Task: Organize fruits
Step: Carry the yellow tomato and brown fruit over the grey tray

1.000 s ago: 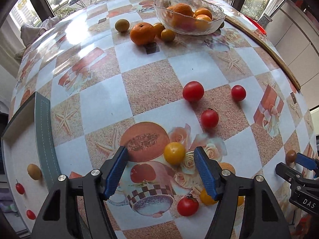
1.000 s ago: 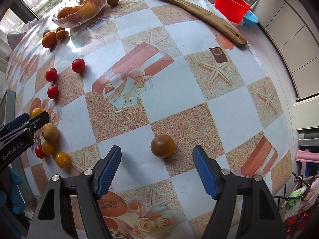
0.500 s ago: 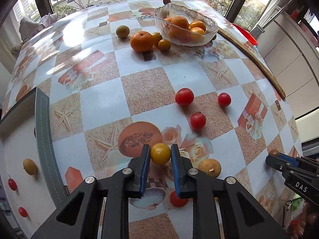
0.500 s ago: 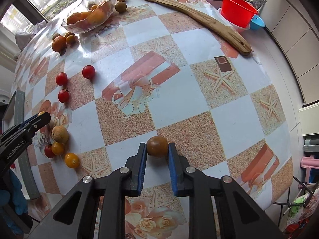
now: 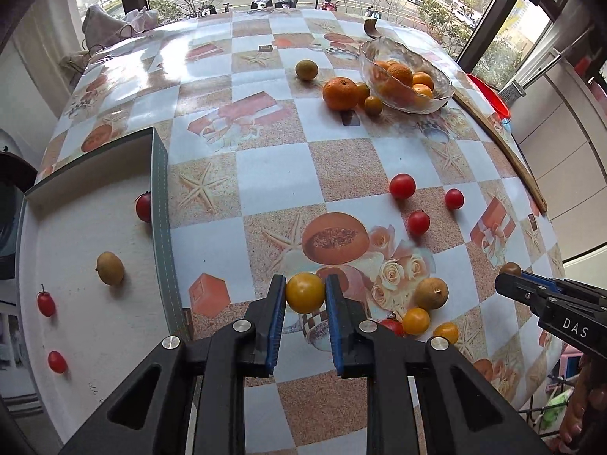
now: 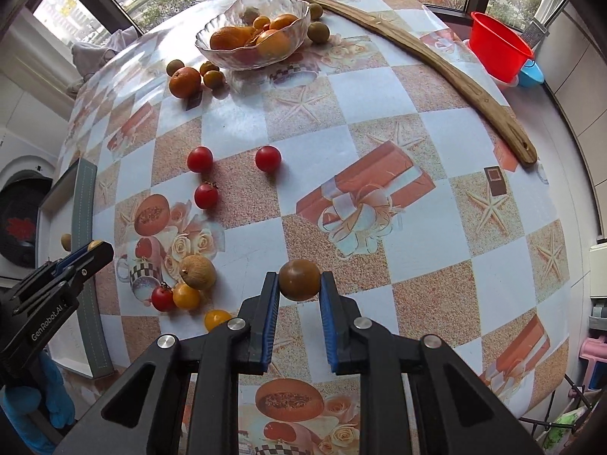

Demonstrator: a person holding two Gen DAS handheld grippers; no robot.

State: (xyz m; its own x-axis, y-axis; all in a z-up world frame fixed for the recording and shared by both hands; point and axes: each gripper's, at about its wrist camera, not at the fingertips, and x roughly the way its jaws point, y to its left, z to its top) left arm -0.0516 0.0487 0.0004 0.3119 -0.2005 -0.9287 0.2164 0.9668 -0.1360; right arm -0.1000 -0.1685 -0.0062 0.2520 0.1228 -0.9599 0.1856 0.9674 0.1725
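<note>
My left gripper (image 5: 305, 292) is shut on a yellow tomato (image 5: 304, 292) and holds it above the patterned table, just right of the white tray (image 5: 91, 227). My right gripper (image 6: 299, 280) is shut on a brown tomato (image 6: 299, 278) lifted off the table; it also shows in the left wrist view (image 5: 510, 268). Three red tomatoes (image 5: 403, 185) lie mid-table. A tan fruit (image 5: 430, 293), two yellow tomatoes (image 5: 416, 320) and a red one cluster near my left gripper. The tray holds a tan fruit (image 5: 110, 267) and three red tomatoes (image 5: 46, 303).
A glass bowl (image 5: 442, 100) of oranges stands at the far side, with an orange (image 5: 340, 93) and small green-yellow fruits beside it. A long wooden board (image 6: 436, 64) lies along the right edge. A red bucket (image 6: 499, 51) stands beyond it.
Both grippers closed from open onto their tomatoes, then lifted them. The left gripper has moved left toward the tray.
</note>
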